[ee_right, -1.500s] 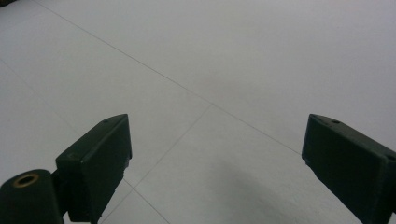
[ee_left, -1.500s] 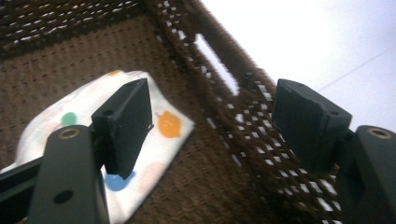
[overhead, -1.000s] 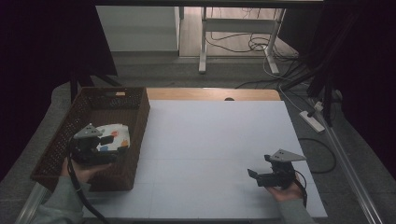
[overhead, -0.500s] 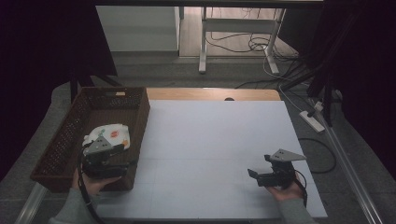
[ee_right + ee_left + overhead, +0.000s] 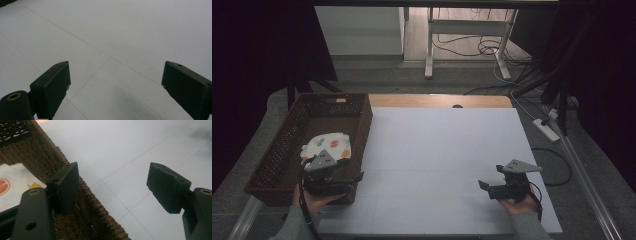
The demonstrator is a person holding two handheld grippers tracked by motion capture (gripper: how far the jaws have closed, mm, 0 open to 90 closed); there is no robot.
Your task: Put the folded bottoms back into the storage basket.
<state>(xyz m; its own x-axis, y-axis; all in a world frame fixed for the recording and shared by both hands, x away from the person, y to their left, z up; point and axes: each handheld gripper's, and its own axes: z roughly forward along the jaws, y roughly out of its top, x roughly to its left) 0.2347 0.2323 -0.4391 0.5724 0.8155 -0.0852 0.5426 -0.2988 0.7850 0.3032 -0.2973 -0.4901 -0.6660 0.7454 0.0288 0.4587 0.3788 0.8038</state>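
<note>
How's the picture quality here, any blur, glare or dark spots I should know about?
High view: dim, the room's edges almost black, the white table evenly lit without glare. Left gripper view: the open left gripper is soft at the near edge, while the basket weave reads sharp. Right gripper view: the open right gripper casts a faint grey shadow on the table.

Coarse brown wicker on the basket (image 5: 100,212), rough and matt, every twist of the weave showing, and inside it a white packet (image 5: 328,146) that looks like thin, faintly shiny paper or film with orange print. The white table (image 5: 447,150) reads smooth and matt. Both sets of jaws look like dull black plastic with brassy metal rivets.
</note>
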